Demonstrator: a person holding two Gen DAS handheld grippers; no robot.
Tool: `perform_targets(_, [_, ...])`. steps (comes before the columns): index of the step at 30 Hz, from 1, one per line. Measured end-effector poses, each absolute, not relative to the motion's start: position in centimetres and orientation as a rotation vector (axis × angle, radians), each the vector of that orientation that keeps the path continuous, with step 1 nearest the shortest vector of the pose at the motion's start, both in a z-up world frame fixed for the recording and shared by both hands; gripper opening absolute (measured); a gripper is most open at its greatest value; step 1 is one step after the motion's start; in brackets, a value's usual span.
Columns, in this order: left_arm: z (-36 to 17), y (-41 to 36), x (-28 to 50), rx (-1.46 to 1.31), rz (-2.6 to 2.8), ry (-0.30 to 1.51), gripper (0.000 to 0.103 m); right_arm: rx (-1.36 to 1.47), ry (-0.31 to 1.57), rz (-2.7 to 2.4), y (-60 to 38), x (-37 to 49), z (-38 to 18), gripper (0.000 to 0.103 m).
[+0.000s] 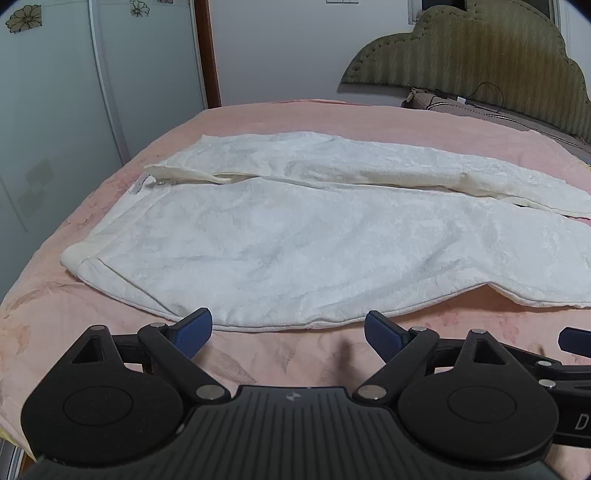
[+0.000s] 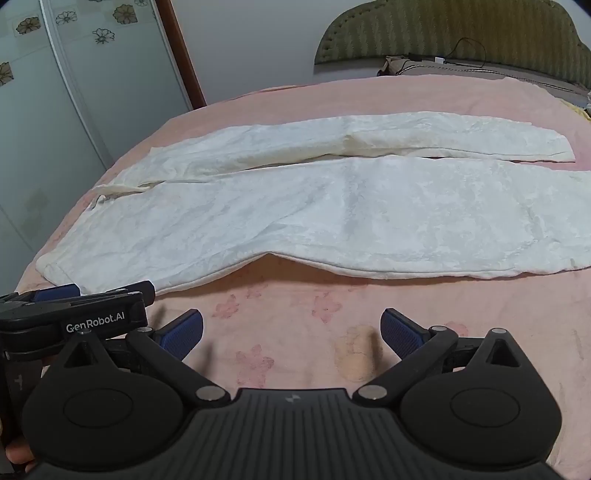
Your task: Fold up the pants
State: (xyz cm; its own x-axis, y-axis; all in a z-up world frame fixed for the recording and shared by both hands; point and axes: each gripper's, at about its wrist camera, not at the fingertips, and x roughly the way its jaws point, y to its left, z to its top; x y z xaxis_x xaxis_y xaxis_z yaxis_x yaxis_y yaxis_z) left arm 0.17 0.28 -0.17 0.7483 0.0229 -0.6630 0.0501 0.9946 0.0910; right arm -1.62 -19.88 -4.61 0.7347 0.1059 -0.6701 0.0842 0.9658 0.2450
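White pants [image 1: 314,236] lie flat on the pink bedspread [image 1: 288,354], waistband to the left and both legs running off to the right. In the right wrist view the pants [image 2: 332,214] stretch across the whole bed, the far leg ending near the right side. My left gripper [image 1: 288,328] hovers open just short of the near hem, nothing between its blue pads. My right gripper [image 2: 291,325] is also open and holds nothing, over bare bedspread [image 2: 295,295] a little before the near leg. The left gripper [image 2: 99,291] shows beside it at the left.
A padded olive headboard [image 2: 461,33] and a pillow with a black cable [image 2: 424,64] stand at the far right. Frosted wardrobe doors [image 1: 74,110] and a brown door frame [image 1: 207,51] lie beyond the bed's left edge.
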Motion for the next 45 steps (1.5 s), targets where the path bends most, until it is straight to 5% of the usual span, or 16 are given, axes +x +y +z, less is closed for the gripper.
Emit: perform_targets(45, [-0.47,-0.08,-0.39,0.11,-0.04,0.702,0.094,0.272,0.74,0.047,-19.76,-1.92,-4.59,0.103])
